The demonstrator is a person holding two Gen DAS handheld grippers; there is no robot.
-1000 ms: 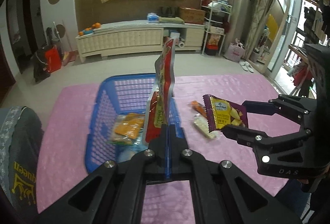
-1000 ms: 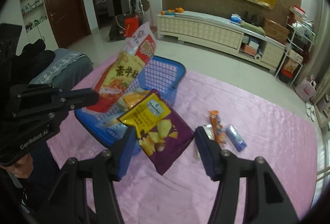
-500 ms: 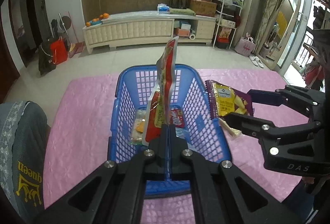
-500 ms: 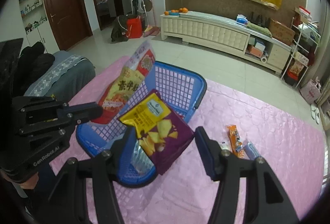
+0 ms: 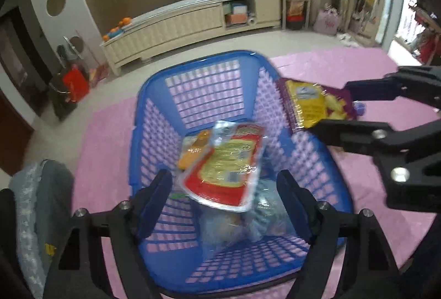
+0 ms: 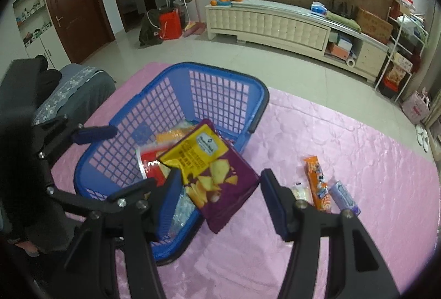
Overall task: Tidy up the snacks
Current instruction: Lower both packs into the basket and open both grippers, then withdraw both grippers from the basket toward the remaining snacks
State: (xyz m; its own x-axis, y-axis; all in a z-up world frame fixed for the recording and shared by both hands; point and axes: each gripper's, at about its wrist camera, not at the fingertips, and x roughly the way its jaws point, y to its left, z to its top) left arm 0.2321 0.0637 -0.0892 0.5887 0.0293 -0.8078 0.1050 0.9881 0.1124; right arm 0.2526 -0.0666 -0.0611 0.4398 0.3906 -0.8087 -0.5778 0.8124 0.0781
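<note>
A blue mesh basket (image 5: 193,62) (image 6: 220,70) stands on the pink table cover. My left gripper (image 5: 224,197) (image 6: 115,161) hangs over it, its jaws opening. A red-and-yellow snack packet (image 5: 226,169) (image 6: 148,161) lies loose and blurred between the spread fingers, touching neither pad, above an orange packet (image 5: 193,150) and a clear bag (image 5: 248,219) in the basket. My right gripper (image 6: 220,194) (image 5: 339,110) is shut on a purple-and-yellow chip bag (image 6: 217,175) (image 5: 311,106), held in the air over the basket's right rim.
On the pink cover (image 6: 358,150) right of the basket lie an orange snack bar (image 6: 317,183), a small white packet (image 6: 301,193) and a small purple packet (image 6: 344,197). A grey-covered chair (image 6: 69,89) (image 5: 35,202) stands at the table's left edge.
The left gripper, shut on the upright red-and-yellow packet, sank over the basket and opened; the packet dropped flat. The right gripper carried the chip bag left to the basket's rim.
</note>
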